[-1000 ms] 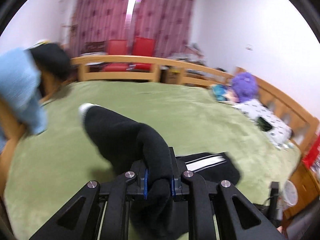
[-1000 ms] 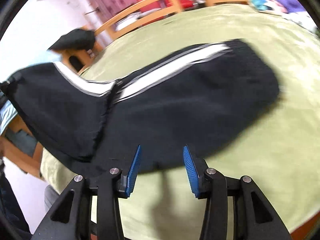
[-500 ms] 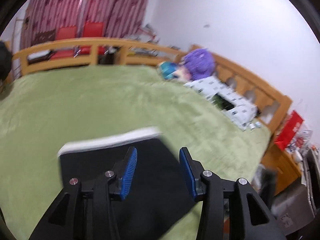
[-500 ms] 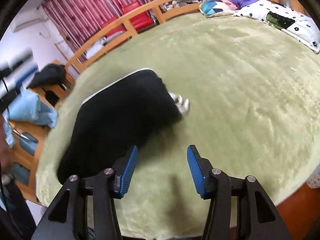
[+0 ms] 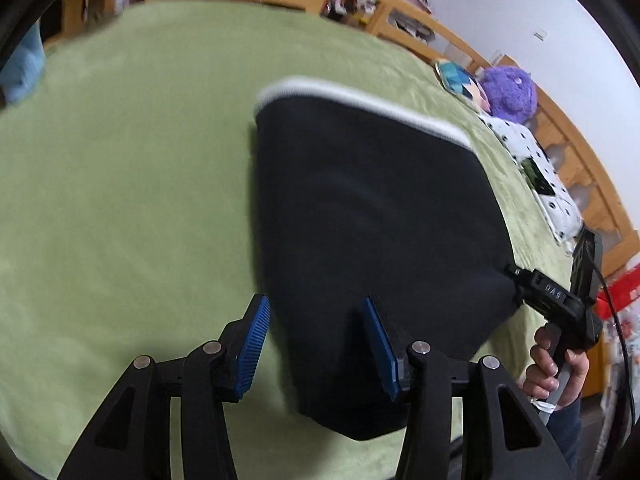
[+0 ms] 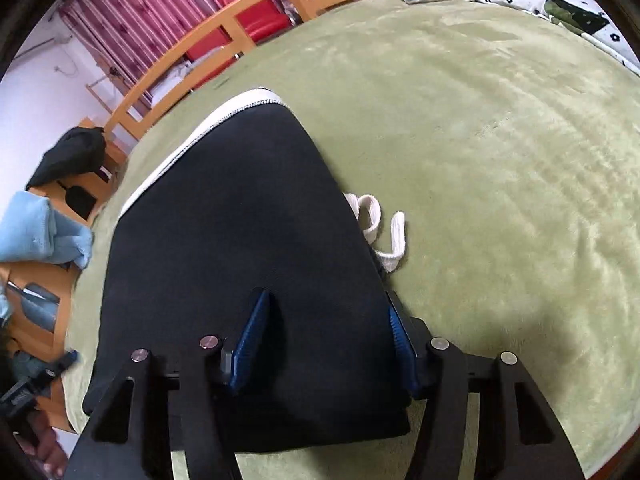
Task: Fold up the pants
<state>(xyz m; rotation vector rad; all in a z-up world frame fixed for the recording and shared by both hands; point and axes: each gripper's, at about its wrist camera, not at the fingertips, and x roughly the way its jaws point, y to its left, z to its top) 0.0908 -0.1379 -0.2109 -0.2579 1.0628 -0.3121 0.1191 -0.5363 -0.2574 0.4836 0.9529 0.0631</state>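
The black pants [image 5: 372,216] with a white side stripe lie folded into a compact block on the green bed cover [image 5: 120,168]. They also show in the right wrist view [image 6: 240,232], with white drawstrings [image 6: 384,228] sticking out at their right edge. My left gripper [image 5: 316,344] is open and empty over the near edge of the pants. My right gripper [image 6: 324,340] is open and empty, its jaws straddling the near right corner of the pants. The right gripper's body [image 5: 560,300] shows at the pants' right corner in the left wrist view.
A wooden bed rail [image 6: 224,32] runs along the far side. Pillows [image 5: 532,156] and a purple plush [image 5: 508,92] lie at the head of the bed. A blue cloth [image 6: 40,232] and a black bag [image 6: 68,156] lie on furniture at the left.
One second ago my left gripper was shut on the pants, folding them over. It has since let go. Both grippers have moved down close over the folded pants.
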